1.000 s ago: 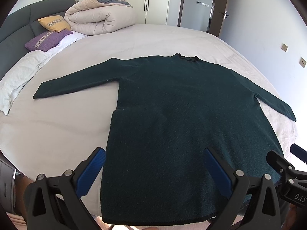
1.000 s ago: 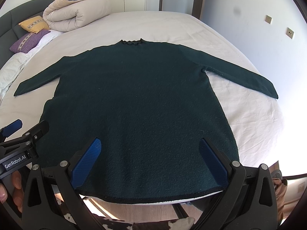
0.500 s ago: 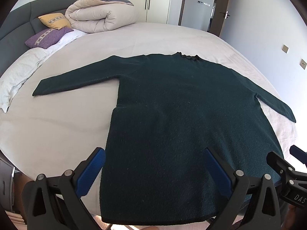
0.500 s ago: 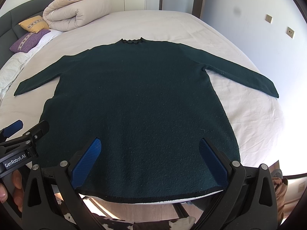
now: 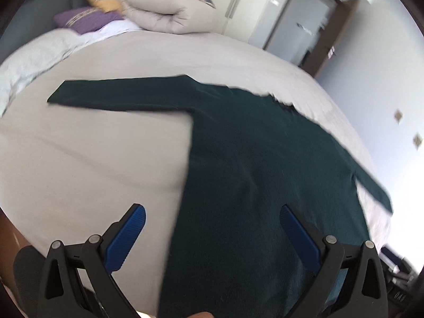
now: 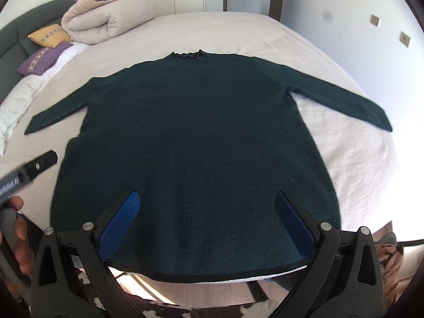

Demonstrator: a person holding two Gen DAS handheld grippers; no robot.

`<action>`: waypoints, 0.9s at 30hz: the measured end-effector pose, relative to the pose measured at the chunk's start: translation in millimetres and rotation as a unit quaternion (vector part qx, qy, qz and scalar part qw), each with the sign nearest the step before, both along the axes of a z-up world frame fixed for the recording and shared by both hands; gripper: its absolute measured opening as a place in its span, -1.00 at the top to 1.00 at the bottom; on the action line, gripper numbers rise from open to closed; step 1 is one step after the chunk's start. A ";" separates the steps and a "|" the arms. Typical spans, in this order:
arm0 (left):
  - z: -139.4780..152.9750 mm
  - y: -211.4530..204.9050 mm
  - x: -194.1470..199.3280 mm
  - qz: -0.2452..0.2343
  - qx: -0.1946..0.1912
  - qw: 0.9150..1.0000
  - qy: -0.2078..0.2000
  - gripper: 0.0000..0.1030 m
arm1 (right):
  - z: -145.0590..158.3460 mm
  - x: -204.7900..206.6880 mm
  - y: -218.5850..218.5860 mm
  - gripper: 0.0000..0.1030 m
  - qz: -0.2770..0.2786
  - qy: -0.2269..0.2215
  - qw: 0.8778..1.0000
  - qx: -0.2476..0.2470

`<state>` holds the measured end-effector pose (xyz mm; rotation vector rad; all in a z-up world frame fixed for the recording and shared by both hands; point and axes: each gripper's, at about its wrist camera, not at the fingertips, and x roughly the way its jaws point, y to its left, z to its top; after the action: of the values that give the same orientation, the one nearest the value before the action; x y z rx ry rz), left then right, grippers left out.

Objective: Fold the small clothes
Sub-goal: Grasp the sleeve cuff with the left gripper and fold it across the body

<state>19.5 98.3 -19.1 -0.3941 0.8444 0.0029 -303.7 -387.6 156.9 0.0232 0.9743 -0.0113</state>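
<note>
A dark green long-sleeved sweater (image 6: 196, 137) lies flat on the bed, neck away from me, both sleeves spread out to the sides. My right gripper (image 6: 205, 212) hangs open above its hem, nothing between the blue pads. In the blurred left wrist view the sweater (image 5: 251, 175) runs tilted, with its left sleeve (image 5: 119, 92) stretched across the sheet. My left gripper (image 5: 212, 228) is open over the sweater's left side edge, holding nothing. The left gripper (image 6: 31, 167) also shows as a dark blur at the left edge of the right wrist view, held by a hand (image 6: 22, 241).
The bed (image 6: 352, 156) has a pale sheet. A rolled beige duvet (image 6: 108, 18), a yellow pillow (image 6: 49, 35) and a purple pillow (image 6: 42, 59) sit by the grey headboard at the far left. Wardrobe doors and a doorway stand behind. The bed's near edge lies under the hem.
My left gripper has swung left and tilted, and its view is now blurred with motion. The right gripper has stayed put. The sweater has not moved.
</note>
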 end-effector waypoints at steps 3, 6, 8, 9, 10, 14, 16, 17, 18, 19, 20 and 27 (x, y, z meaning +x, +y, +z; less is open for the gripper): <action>2.4 43.6 5.6 0.037 -0.043 0.998 -0.039 -1.00 | 1.8 2.1 -3.8 -1.00 0.003 -0.003 0.999 0.047; -1.9 85.2 9.6 0.077 -0.108 0.988 -0.075 -1.00 | 4.7 4.5 -7.1 -1.00 -0.001 -0.014 0.996 0.091; -9.0 104.7 17.0 0.094 -0.118 0.987 -0.047 -1.00 | 6.0 6.8 -11.2 -1.00 -0.013 -0.022 0.992 0.120; -12.2 111.0 21.8 0.097 -0.110 0.989 -0.026 -1.00 | 6.5 8.7 -12.6 -1.00 -0.017 -0.024 0.992 0.126; -17.4 119.6 27.0 0.101 -0.115 0.988 -0.005 -1.00 | 7.0 11.2 -13.0 -1.00 -0.019 -0.026 0.992 0.124; -37.2 162.0 39.5 0.136 -0.189 0.972 0.009 -1.00 | 9.4 25.5 -12.1 -1.00 -0.020 -0.034 0.994 0.104; -38.4 181.9 43.9 0.157 -0.191 0.969 -0.002 -1.00 | 12.2 33.0 -12.1 -1.00 -0.018 -0.044 0.994 0.099; -37.8 189.5 46.1 0.162 -0.197 0.967 -0.009 -1.00 | 14.7 37.5 -11.6 -1.00 -0.017 -0.050 0.994 0.098; -37.1 201.3 49.4 0.172 -0.201 0.964 -0.018 -1.00 | 17.0 42.3 -10.3 -1.00 -0.015 -0.055 0.994 0.095; -37.5 214.8 51.6 0.188 -0.200 0.961 -0.027 -1.00 | 19.5 46.6 -9.2 -1.00 -0.011 -0.060 0.994 0.094; -37.7 226.9 56.9 0.201 -0.203 0.958 -0.037 -0.98 | 21.3 50.7 -8.0 -1.00 -0.008 -0.062 0.993 0.096; -79.6 290.6 92.4 0.261 -0.308 0.914 -0.049 -0.54 | 14.0 86.5 9.6 -1.00 0.008 -0.045 0.995 0.092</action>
<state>112.0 388.9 -98.8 -1.2011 0.6041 0.2157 -217.2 -378.0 171.0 0.1829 0.8821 0.0938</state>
